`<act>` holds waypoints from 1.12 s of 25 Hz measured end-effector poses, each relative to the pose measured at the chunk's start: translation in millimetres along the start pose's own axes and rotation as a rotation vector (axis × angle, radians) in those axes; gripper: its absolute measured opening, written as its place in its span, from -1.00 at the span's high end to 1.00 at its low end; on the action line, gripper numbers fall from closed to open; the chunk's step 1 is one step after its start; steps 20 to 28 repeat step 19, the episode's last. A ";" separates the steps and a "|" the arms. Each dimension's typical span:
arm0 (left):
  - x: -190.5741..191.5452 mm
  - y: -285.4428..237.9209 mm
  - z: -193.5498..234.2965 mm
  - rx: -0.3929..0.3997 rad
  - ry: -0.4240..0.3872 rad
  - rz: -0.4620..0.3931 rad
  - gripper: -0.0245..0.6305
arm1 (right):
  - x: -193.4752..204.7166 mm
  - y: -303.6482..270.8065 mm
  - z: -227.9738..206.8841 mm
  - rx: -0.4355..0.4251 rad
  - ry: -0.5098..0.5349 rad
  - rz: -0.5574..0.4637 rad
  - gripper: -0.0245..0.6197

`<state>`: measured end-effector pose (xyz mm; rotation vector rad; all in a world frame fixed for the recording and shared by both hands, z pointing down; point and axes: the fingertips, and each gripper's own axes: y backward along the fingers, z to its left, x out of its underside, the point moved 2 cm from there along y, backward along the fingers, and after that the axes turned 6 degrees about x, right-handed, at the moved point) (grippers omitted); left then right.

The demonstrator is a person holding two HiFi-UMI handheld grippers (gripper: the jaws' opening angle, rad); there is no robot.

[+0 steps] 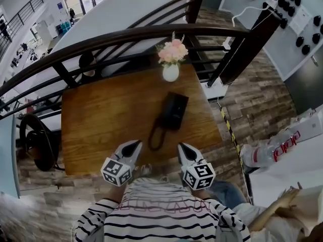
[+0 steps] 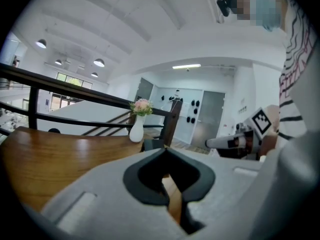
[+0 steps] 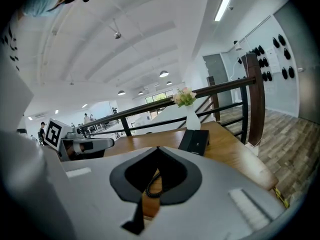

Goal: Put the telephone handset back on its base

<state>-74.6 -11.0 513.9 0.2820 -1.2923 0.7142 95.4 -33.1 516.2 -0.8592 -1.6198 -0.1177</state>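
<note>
Head view, one lot: wooden table (image 1: 101, 115) beside a dark railing (image 1: 126, 37).

Item 1. Telephone (image 1: 174, 110), black. It lay flat right of the table's centre, its long axis running from near edge toward far edge, well apart from every edge. Handset and base read as one dark block. Whether the handset sat in its cradle could not be told from any view.

Item 2. Cord (image 1: 155, 135), black, coiled. It looped from the telephone's near end toward the near edge and rested on the wood.

Item 3. Vase (image 1: 170, 72), white, upright at the middle of the far edge, holding pink flowers (image 1: 172, 52). It stood near the telephone's far end without touching it.

Item 4. Left gripper (image 1: 137, 144), at the near edge, left of the cord loop. Its jaws were closed together with nothing between them.

Item 5. Right gripper (image 1: 180, 146), at the near edge, just right of the cord loop. Its jaws likewise met tip to tip, empty. Its own view showed the cord only through the gap behind the tips, lying on the table beyond.

Handling note (judgement):
- Handset: probably light, rigid plastic, smooth and somewhat slippery under the pads. It was best taken across the narrow middle, between earpiece and mouthpiece, where the jaws could span it.
- Cord: looked springy and likely to tug back if stretched, so slack was worth keeping.
- Base: seemed light enough to slide if nudged.
- Vase: looked tippable, so any sweep was best kept clear of it.
</note>
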 end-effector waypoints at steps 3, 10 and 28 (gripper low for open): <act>1.4 0.5 -1.7 -0.012 0.003 -0.003 0.92 | 0.9 0.8 -2.4 0.000 0.009 0.000 0.92; 1.3 -0.3 -1.7 -0.034 0.007 -0.013 0.92 | -1.7 -1.8 -6.8 -0.006 0.018 -0.002 0.92; -0.3 -10.5 0.1 -0.033 0.014 -0.016 0.92 | -6.5 -5.4 -16.7 -0.001 0.018 -0.001 0.92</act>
